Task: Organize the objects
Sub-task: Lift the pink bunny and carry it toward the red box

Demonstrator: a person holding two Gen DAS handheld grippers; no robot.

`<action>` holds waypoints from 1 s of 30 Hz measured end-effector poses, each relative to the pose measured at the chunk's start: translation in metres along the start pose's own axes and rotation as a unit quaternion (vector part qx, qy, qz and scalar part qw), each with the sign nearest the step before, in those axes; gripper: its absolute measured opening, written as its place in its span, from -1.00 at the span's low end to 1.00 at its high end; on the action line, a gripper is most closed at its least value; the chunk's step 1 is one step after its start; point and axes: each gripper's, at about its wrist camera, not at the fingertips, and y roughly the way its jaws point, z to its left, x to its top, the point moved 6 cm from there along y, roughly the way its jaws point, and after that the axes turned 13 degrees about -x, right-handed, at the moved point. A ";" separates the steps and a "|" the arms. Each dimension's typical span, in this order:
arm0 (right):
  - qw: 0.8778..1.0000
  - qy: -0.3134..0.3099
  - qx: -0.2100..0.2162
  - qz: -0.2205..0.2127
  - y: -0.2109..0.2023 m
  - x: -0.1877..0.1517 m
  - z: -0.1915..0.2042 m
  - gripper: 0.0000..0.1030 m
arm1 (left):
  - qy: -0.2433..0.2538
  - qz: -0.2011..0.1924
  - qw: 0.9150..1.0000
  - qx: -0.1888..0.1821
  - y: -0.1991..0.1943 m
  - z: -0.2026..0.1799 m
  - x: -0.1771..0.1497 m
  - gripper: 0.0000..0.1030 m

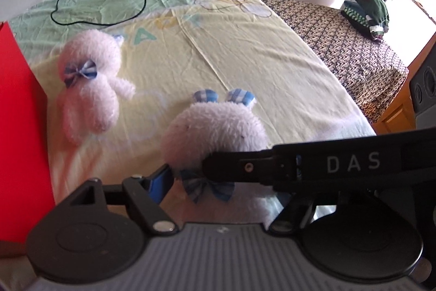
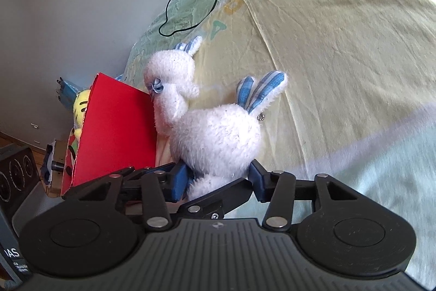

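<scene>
Right wrist view shows the right gripper (image 2: 218,176) with its blue pads closed in on the lower body of the near fluffy white plush rabbit with blue striped ears (image 2: 218,138), pressing it from both sides just below the head. The left gripper (image 1: 190,176) is harder to read: its left blue pad (image 1: 159,182) sits just beside the same rabbit's neck, but the right gripper's black finger crosses in front and hides the other side, so I cannot tell whether it grips anything. Taking the tall red cardboard box (image 2: 114,127) as the landmark, the held rabbit lies on the pale yellow printed bedsheet (image 2: 340,45) just beside the box's wall, and the second white plush rabbit with a blue bow (image 2: 171,78) lies beyond it, leaning against the same wall. The likely step is lifting the held rabbit into the box; a firm, centred squeeze on the soft body matters, since plush slips and sags. Lift straight up above the red rim first, then move across, so the ears do not snag the rim or drag the second rabbit. Open sheet away from the box offers free room; the black charging cable (image 2: 190,4) lies well beyond the box near the wall, and a yellow plush toy (image 2: 81,105) already sits inside.
</scene>
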 end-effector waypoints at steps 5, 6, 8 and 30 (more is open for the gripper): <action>1.000 0.007 0.016 -0.016 -0.015 -0.004 0.010 -0.09 | 0.003 -0.022 1.000 -0.013 -0.018 -0.001 -0.002 0.40; 1.000 0.004 0.018 -0.022 -0.019 -0.005 0.014 -0.09 | 0.003 -0.028 0.999 -0.016 -0.024 -0.001 -0.002 0.40; 0.999 -0.008 0.021 -0.040 -0.029 -0.007 0.025 -0.09 | 0.005 -0.040 0.999 -0.019 -0.035 -0.002 -0.001 0.40; 0.975 -0.098 0.128 -0.151 -0.050 -0.012 0.199 -0.08 | 0.051 -0.213 0.974 0.064 -0.207 0.054 -0.001 0.40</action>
